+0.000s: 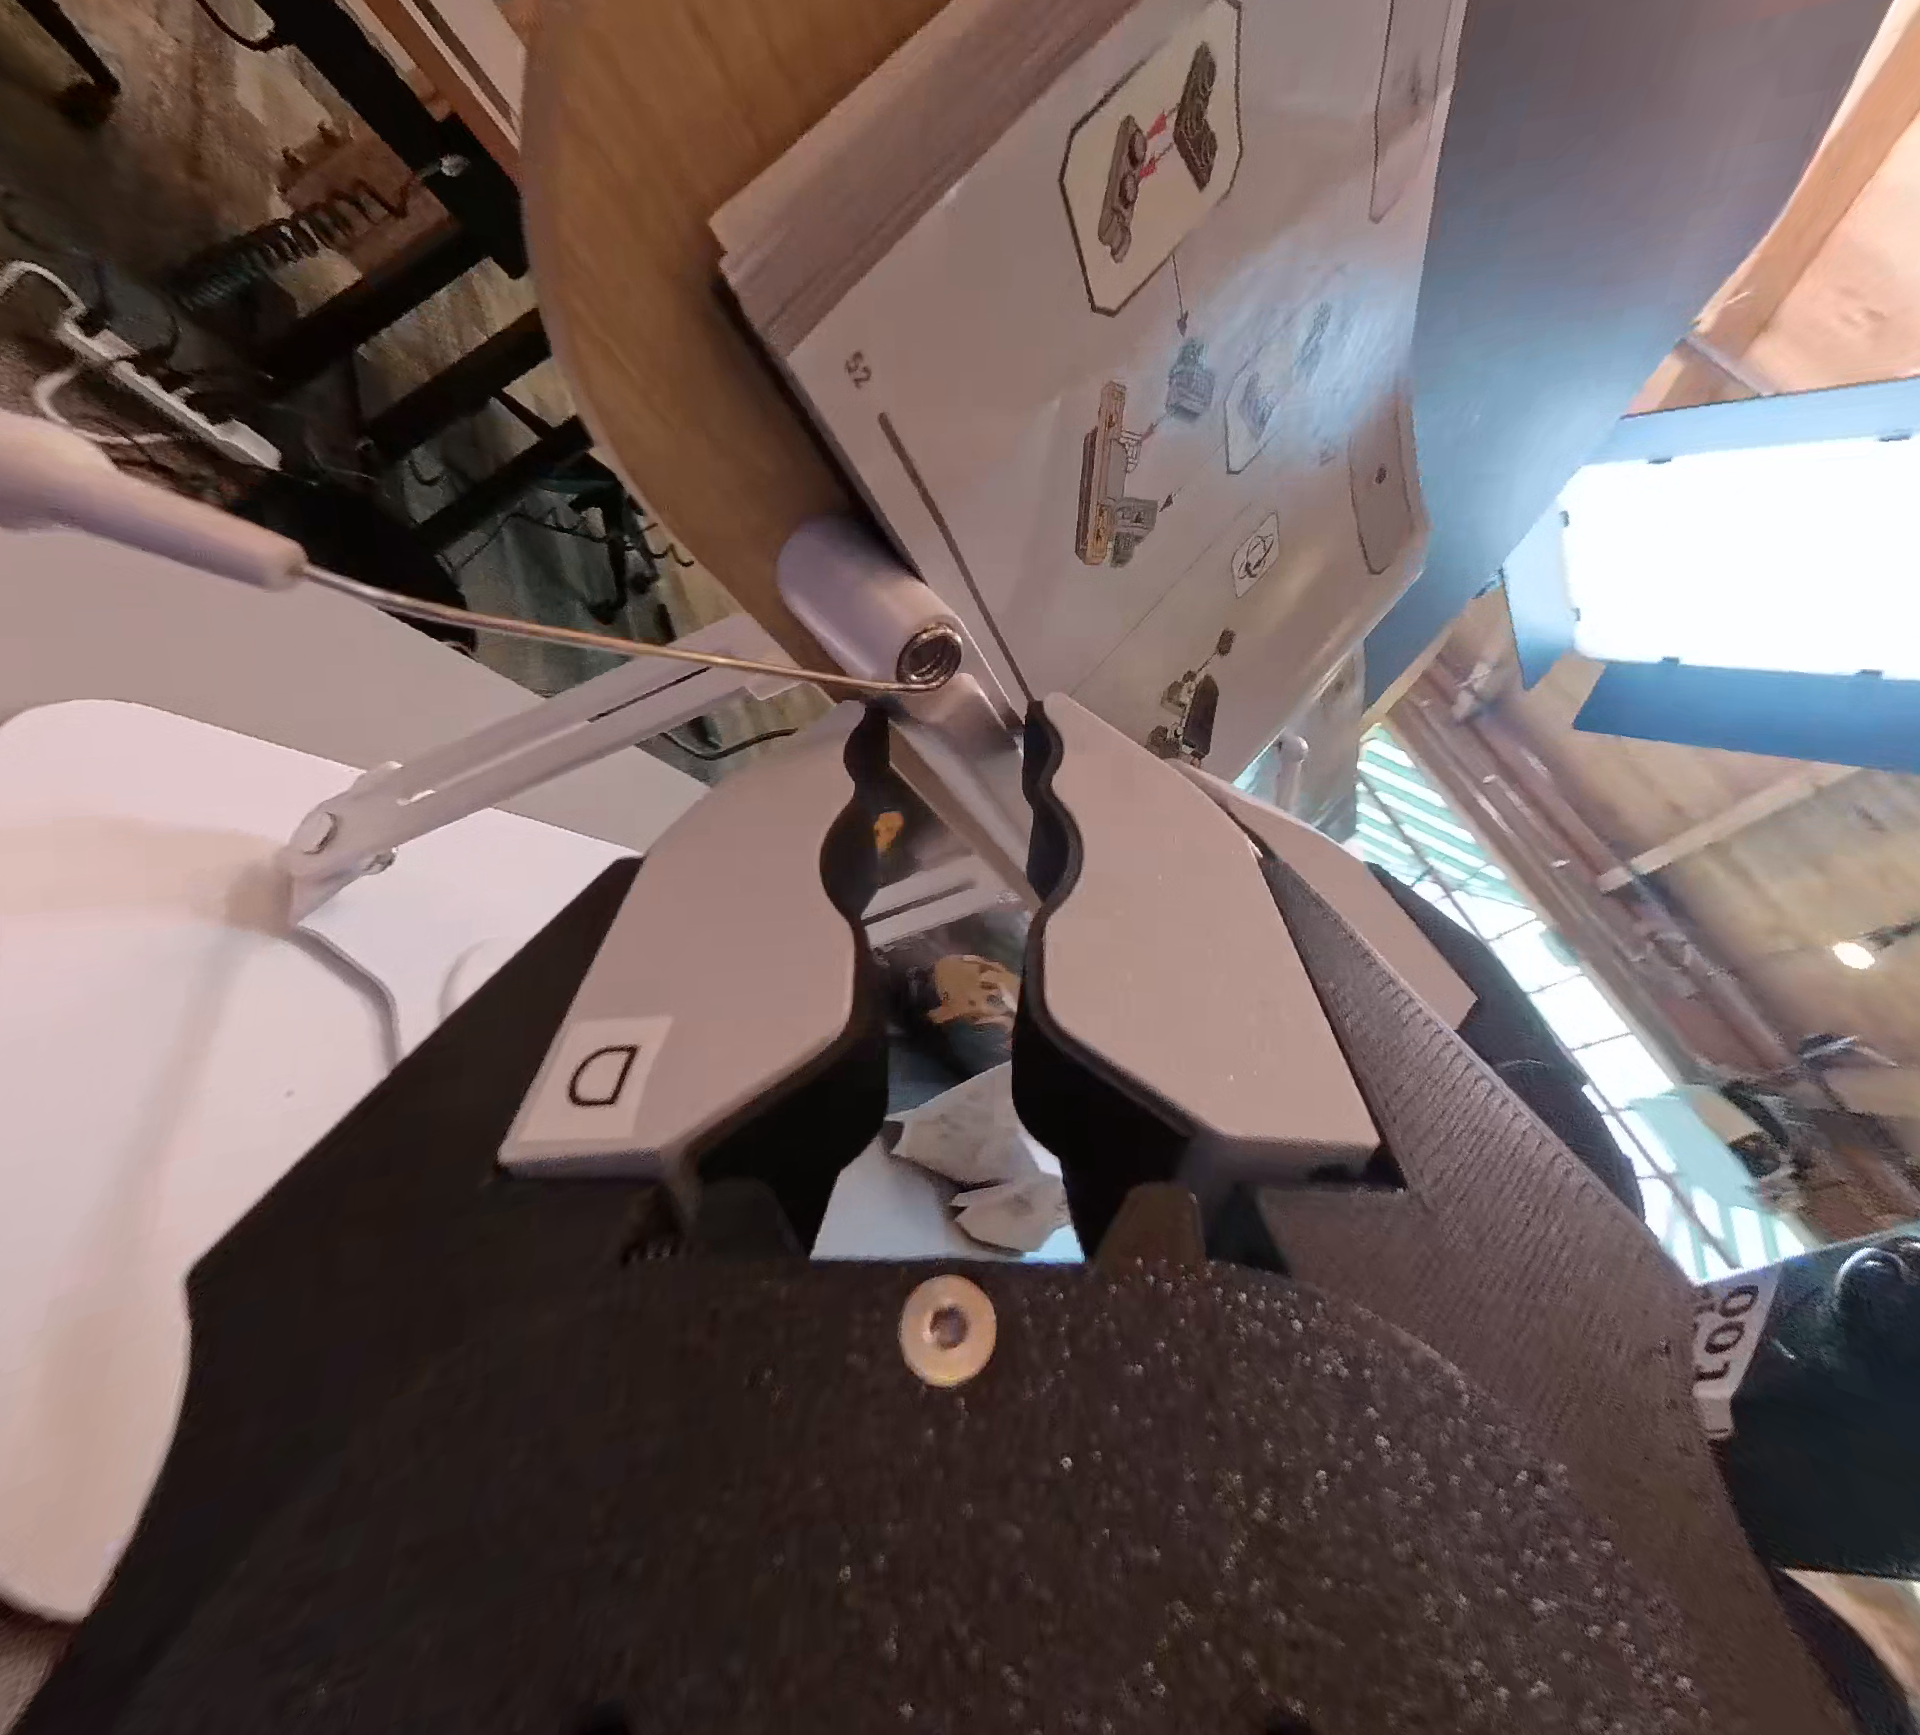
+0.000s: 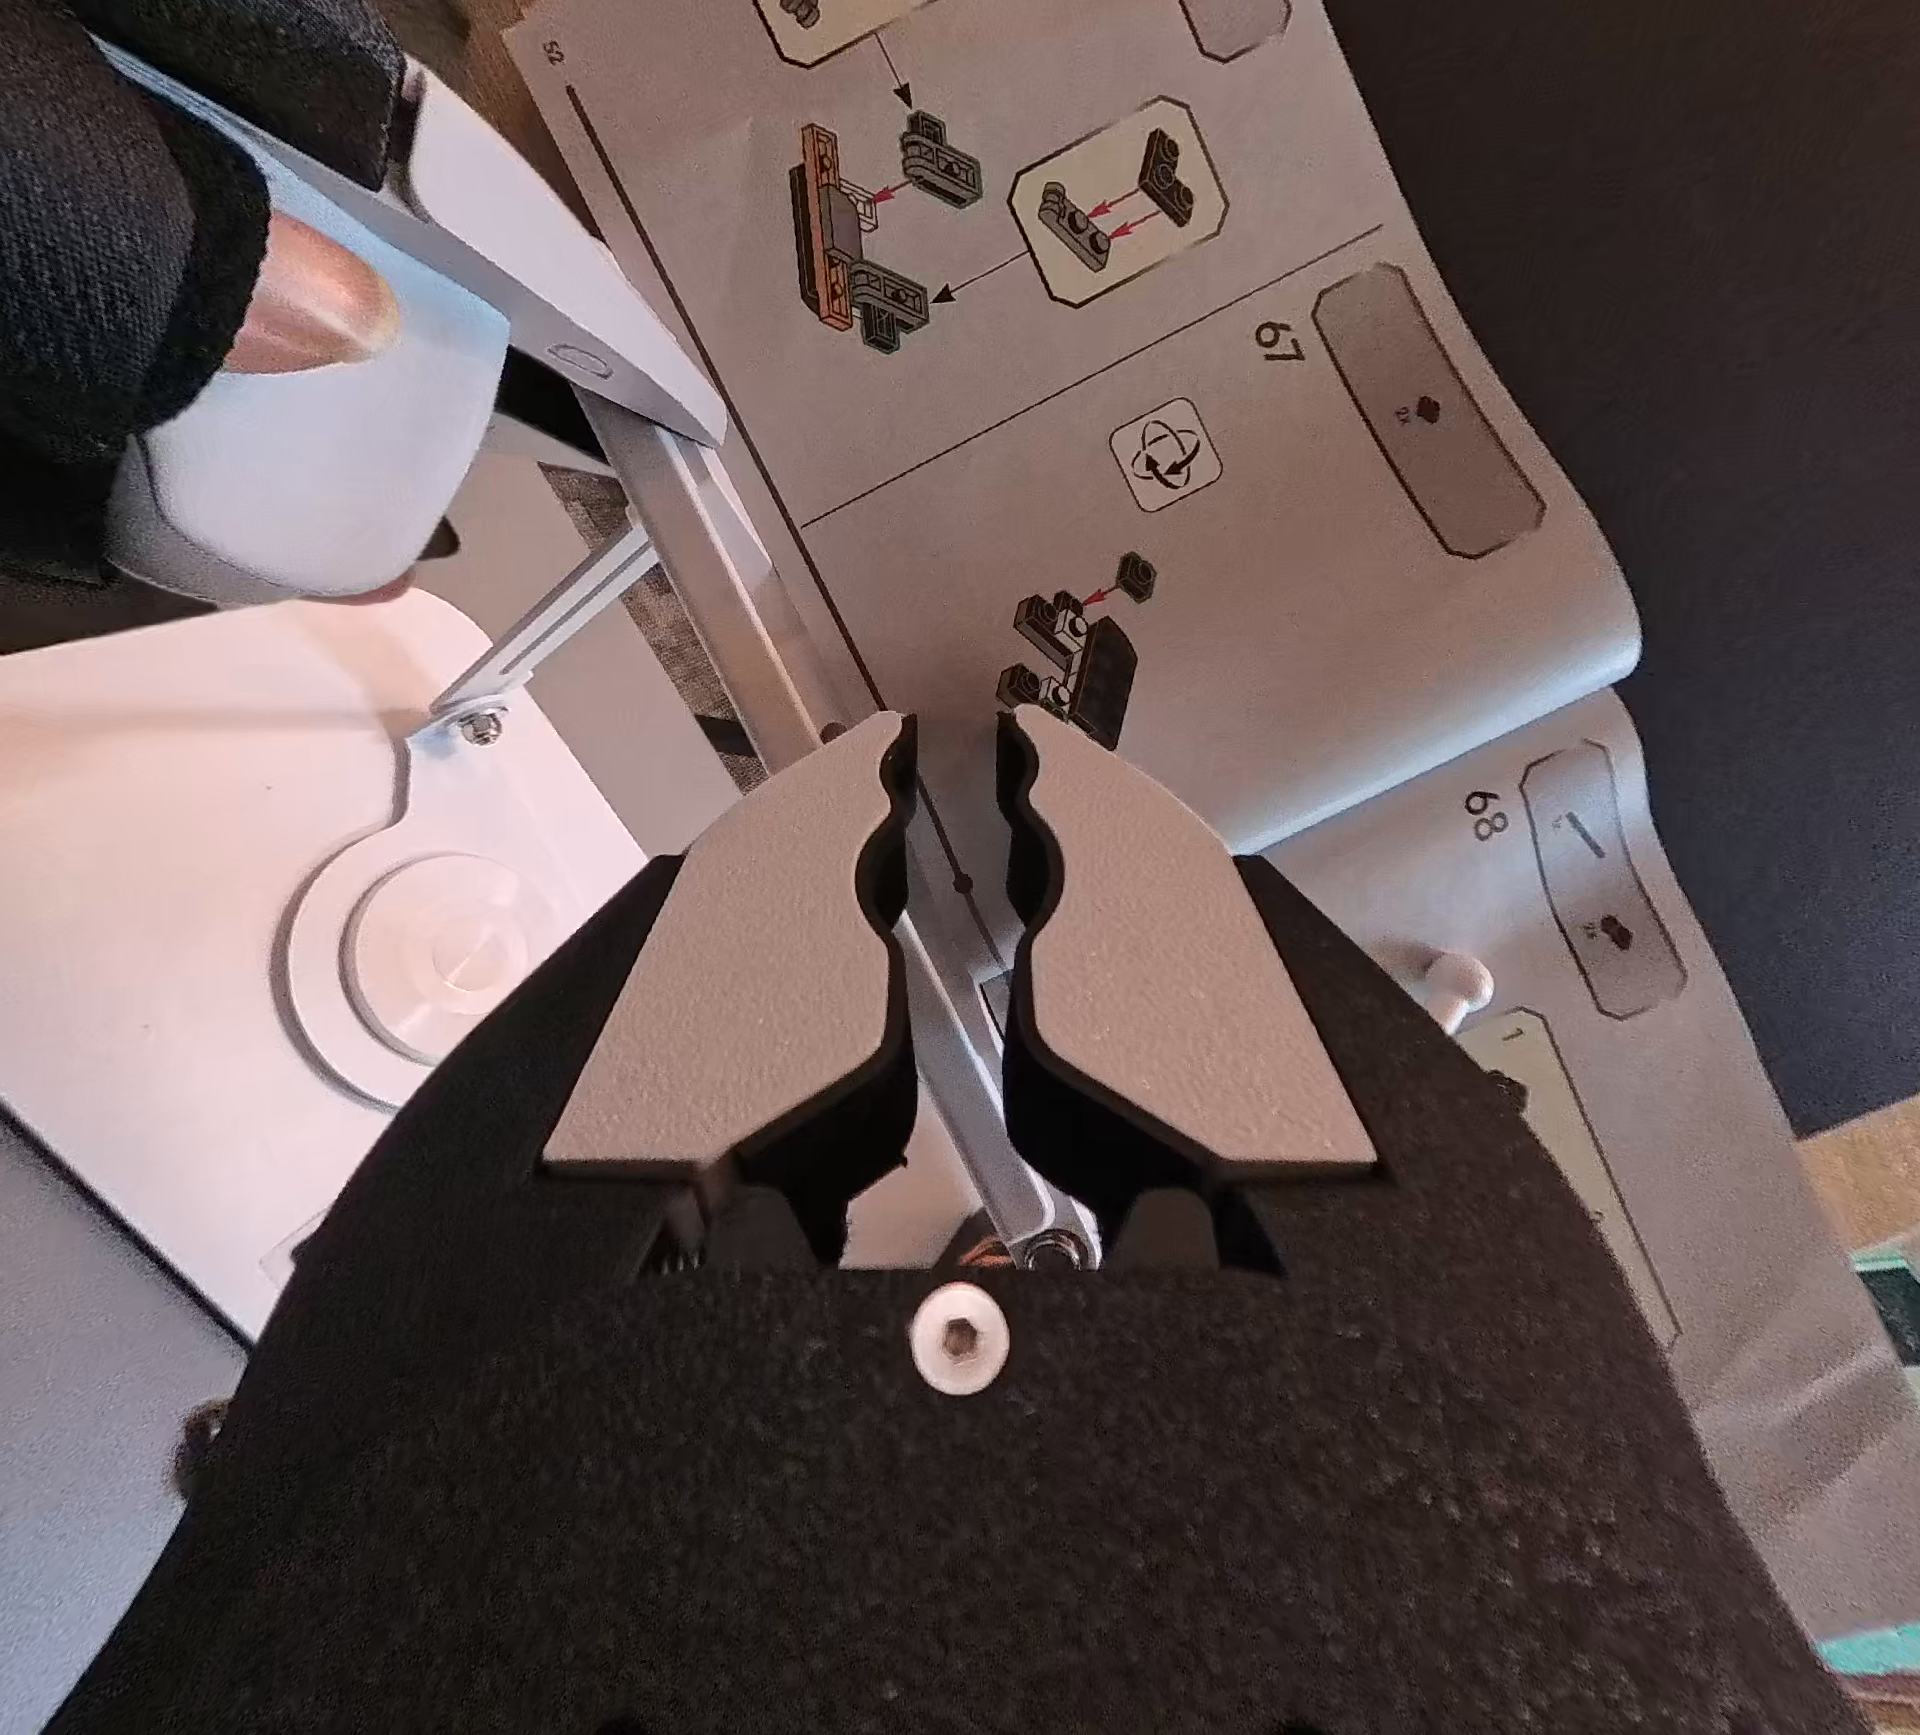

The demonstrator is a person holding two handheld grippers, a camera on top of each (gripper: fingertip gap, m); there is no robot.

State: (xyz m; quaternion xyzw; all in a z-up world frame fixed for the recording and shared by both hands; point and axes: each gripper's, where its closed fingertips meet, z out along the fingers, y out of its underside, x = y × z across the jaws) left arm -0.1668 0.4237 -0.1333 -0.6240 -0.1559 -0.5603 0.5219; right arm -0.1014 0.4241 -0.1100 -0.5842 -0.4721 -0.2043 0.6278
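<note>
Clamping a flat silver strip (image 1: 956,781) of a white metal book stand, the left gripper (image 1: 951,714) has both fingers closed on that strip, one dark pad on each of its edges. To the left lies the stand's white base plate (image 1: 156,906), with a slotted brace (image 1: 499,750) hinged to it and rising toward the strip. A thin wire page holder (image 1: 571,636) reaches across from the left and ends in a coil at a short silver cylinder (image 1: 862,584) just above the fingertips. An open instruction booklet (image 1: 1039,355) leans on the stand right of that, its lower edge at the strip, with the rounded edge of a wooden worktop (image 1: 644,127) behind it.

In the right wrist view the same base plate (image 2: 156,802) is on the left and the booklet (image 2: 1195,438) fills the middle, its right page curling. The right gripper (image 2: 956,729) is closed on a silver support bar (image 2: 951,1010) running between its fingers beside the booklet's lower edge.
</note>
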